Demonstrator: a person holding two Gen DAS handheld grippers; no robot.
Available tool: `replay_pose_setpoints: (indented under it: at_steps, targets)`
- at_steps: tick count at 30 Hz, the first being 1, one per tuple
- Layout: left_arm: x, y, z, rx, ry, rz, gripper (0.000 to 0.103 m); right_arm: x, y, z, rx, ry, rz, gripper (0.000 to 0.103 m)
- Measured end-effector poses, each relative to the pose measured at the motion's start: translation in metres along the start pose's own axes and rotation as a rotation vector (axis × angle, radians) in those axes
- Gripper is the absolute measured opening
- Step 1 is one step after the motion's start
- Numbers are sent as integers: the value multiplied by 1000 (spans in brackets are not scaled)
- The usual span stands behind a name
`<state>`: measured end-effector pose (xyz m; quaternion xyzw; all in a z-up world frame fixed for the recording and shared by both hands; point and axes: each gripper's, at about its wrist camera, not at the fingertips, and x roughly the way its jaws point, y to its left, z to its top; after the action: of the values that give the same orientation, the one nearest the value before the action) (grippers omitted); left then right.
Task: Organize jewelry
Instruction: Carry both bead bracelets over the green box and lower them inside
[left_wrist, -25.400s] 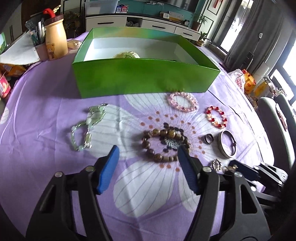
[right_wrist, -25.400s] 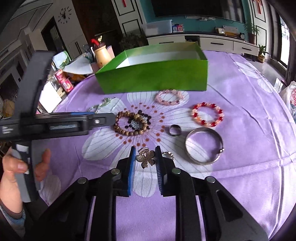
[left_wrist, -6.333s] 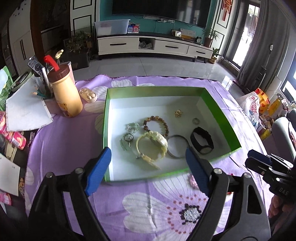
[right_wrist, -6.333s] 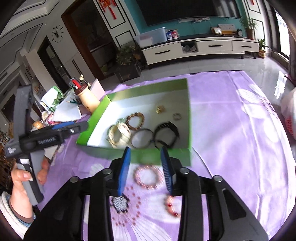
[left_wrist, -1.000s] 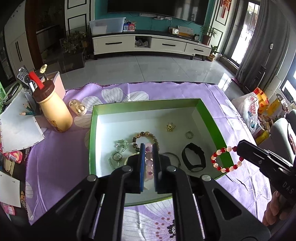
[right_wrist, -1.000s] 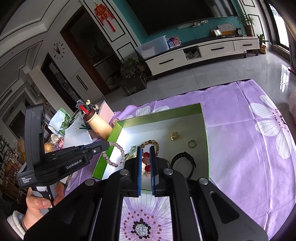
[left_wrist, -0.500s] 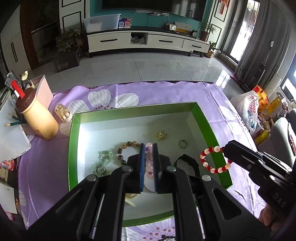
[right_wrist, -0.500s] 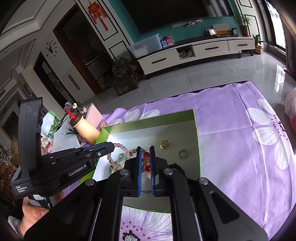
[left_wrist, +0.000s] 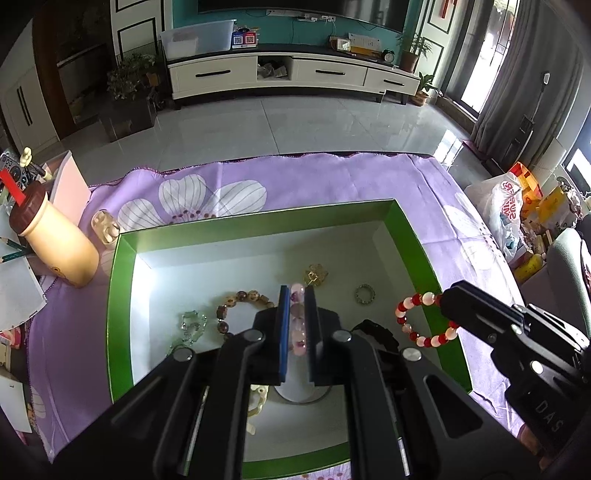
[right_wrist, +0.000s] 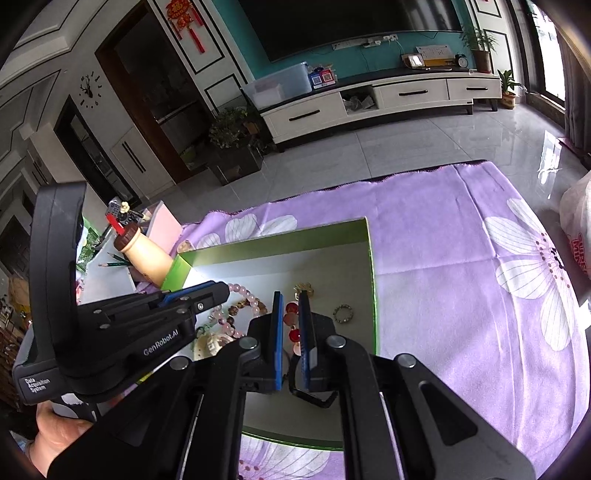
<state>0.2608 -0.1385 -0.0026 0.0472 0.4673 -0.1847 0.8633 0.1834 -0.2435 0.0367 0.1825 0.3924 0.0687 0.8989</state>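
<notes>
My left gripper (left_wrist: 297, 295) is shut on a pink bead bracelet (left_wrist: 298, 325) and holds it above the middle of the green box (left_wrist: 119, 295). My right gripper (right_wrist: 290, 302) is shut on a red and white bead bracelet (left_wrist: 424, 321), held over the box's right wall. The pink bracelet also shows in the right wrist view (right_wrist: 242, 299). In the box lie a brown bead bracelet (left_wrist: 240, 302), a gold brooch (left_wrist: 316, 274), a ring (left_wrist: 365, 294), a pale green piece (left_wrist: 192, 325) and a black band (left_wrist: 376, 332).
The box stands on a purple flowered cloth (left_wrist: 332, 181). A tan bottle (left_wrist: 55, 251) with a red straw, pencils and papers (left_wrist: 18, 291) sit at the left. A small bear figure (left_wrist: 105, 226) is by the box's far left corner. Bags (left_wrist: 506, 206) lie right.
Both grippers have moved forward over the box with their bracelets. Much earlier these bracelets lay on the cloth and the box held fewer pieces.
</notes>
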Motion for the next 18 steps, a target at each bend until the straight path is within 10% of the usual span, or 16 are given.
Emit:
replay_pose_setpoints:
  at_steps: [18]
  targets:
    - [19, -7, 1, 20, 37, 21, 7, 13, -2, 2, -27, 25, -42, 7]
